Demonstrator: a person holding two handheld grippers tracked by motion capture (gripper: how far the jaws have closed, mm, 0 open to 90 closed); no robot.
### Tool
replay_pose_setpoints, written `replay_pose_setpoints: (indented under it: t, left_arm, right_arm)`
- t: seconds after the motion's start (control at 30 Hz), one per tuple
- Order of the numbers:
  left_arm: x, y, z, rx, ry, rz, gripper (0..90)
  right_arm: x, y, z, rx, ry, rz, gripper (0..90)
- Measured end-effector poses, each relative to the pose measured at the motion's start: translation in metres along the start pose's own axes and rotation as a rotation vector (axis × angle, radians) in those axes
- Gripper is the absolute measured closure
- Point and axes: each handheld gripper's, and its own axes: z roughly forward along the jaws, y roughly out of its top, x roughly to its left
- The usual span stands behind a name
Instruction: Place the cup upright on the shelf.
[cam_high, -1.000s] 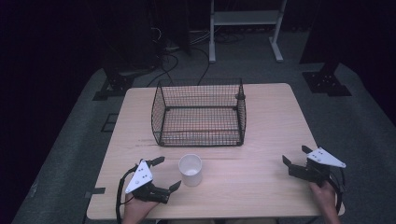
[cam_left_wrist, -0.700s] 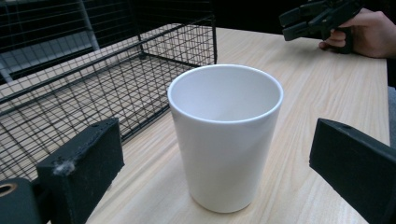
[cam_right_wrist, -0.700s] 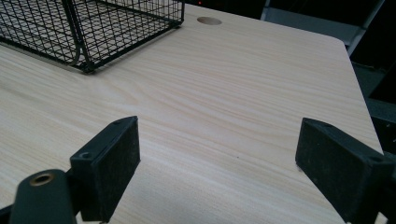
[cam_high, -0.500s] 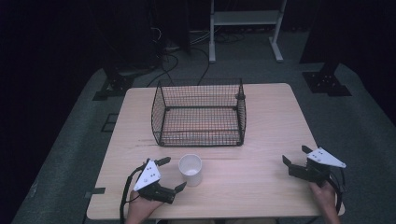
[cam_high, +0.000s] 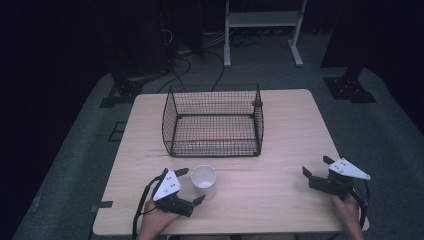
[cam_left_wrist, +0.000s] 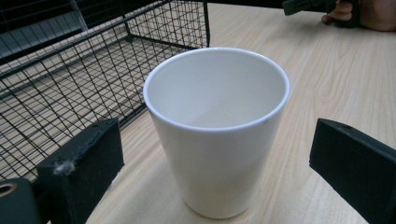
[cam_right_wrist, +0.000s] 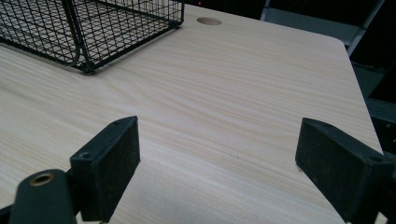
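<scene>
At the near edge of a wooden table (cam_high: 280, 200), a person's left gripper (cam_high: 189, 186) sits with its jaws spread wide on either side of a white cup (cam_high: 204, 181), neither jaw touching it. In the left gripper view, the cup (cam_left_wrist: 217, 130) stands upright and empty between the two black jaws, with clear gaps on both sides. Toward the table's near right corner, the right gripper (cam_high: 316, 167) rests low over bare wood, well apart from the cup, its jaws likewise held open with nothing between them; the right gripper view shows only table grain between the jaws. Just beyond the cup, at the middle of the table, stands a black wire basket (cam_high: 213, 121), open at the top and empty. Behind the table, cables (cam_high: 185, 60) trail across a grey floor toward the legs of a white stand (cam_high: 263, 20) in the dark background.
</scene>
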Motion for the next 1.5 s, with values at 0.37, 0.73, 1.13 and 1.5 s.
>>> replay_pose_setpoints:
  t: [0.37, 0.73, 1.13, 1.5]
  left_arm:
    - [0.004, 0.001, 0.013, 0.066, -0.027, 0.004, 2.2]
    - [0.003, 0.009, 0.027, 0.108, -0.05, 0.015, 4.0]
    - [0.006, 0.012, 0.038, 0.164, -0.07, 0.011, 10.4]
    - [0.006, 0.015, 0.042, 0.184, -0.09, 0.025, 19.1]
  right_arm:
    - [0.0, 0.0, 0.0, 0.0, -0.001, 0.0, 13.1]
    - [0.0, 0.0, 0.0, -0.001, -0.003, -0.004, 13.1]
    - [0.001, 0.0, 0.0, -0.003, 0.0, -0.007, 13.0]
    - [0.001, 0.0, 0.0, -0.004, 0.001, -0.008, 13.0]
